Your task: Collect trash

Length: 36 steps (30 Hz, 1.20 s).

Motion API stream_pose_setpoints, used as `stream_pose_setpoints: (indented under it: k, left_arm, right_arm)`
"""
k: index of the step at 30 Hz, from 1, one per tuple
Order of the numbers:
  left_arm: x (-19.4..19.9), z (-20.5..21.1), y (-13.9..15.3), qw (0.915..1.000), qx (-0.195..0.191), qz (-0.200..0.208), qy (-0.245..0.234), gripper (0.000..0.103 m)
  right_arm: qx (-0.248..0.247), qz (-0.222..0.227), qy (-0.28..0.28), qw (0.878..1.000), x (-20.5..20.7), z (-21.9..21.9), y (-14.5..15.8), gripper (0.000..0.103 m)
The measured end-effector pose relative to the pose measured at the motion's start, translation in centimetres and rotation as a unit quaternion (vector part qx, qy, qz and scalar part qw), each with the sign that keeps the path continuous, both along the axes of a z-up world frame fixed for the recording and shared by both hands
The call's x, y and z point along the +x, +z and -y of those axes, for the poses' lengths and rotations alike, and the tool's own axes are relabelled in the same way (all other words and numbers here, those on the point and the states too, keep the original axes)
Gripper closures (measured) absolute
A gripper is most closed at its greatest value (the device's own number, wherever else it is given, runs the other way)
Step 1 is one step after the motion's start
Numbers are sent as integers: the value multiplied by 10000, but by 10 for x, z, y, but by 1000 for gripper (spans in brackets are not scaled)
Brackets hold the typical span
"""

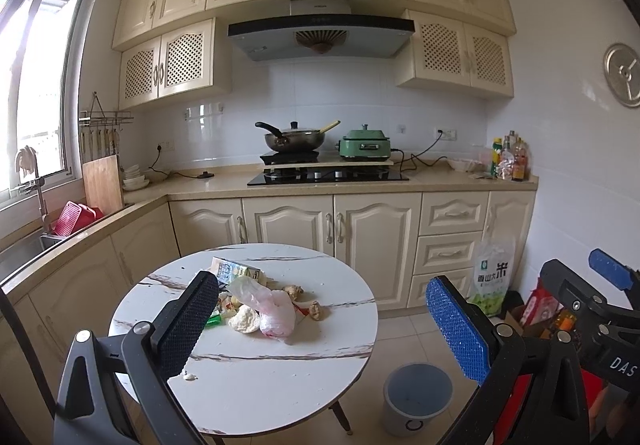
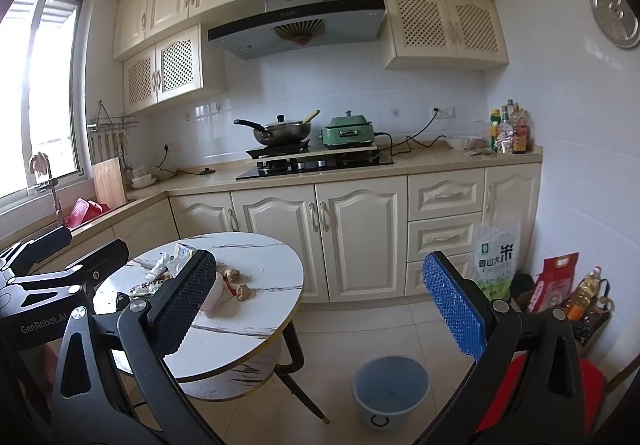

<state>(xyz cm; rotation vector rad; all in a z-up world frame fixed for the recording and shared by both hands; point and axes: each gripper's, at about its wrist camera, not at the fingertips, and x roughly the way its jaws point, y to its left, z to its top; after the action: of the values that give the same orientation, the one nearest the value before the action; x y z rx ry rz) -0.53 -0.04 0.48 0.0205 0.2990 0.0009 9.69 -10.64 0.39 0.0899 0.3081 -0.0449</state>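
The trash (image 1: 256,305) is gathered in a loose pile on the round marble-patterned surface (image 1: 280,377), left of its middle and reaching toward the far edge. In the pile a crumpled clear plastic bag (image 1: 272,309) is seen, with a white crumpled lump (image 1: 244,319) touching it on the left. A flattened carton (image 1: 236,271) lies behind them, nearer the far edge. Two brown lumps (image 1: 316,310) are placed just beside the bag on the right. A green scrap (image 1: 213,321) lies at the left of the pile, partly hidden by a finger of the tool. A small white crumb (image 1: 190,377) lies alone toward the near left edge.

On the floor, by the right side of the surface, a grey bin (image 1: 416,399) is standing upright; nothing can be made out inside it.

The left tool (image 1: 328,329) is held above the near edge of the surface, its fingers spread wide and nothing between them. The right tool (image 2: 320,309) is also opened wide and grips nothing; it is held to the right of the surface, above the floor near the bin. Beyond, a bag of rice (image 1: 492,277) is leaned against the lower cabinets.
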Motion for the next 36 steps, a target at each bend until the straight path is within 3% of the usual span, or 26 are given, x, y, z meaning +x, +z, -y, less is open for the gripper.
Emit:
stream_pose_setpoints:
  k: [24,31,36]
  left_arm:
    - [-1,-8,-4,10000,36,77,45,1]
    - [13,-23,-9,9997,23,-63,242,1]
    - [39,-61,-26,9976,-51,-403,558,1]
  right_arm:
    - [-65,142,53,9999,2,-7,2,0]
    - [-63,45,107,9999,18,-10,-7,0]
    - [-98,-201,464,9987,51,-22,-23,0]
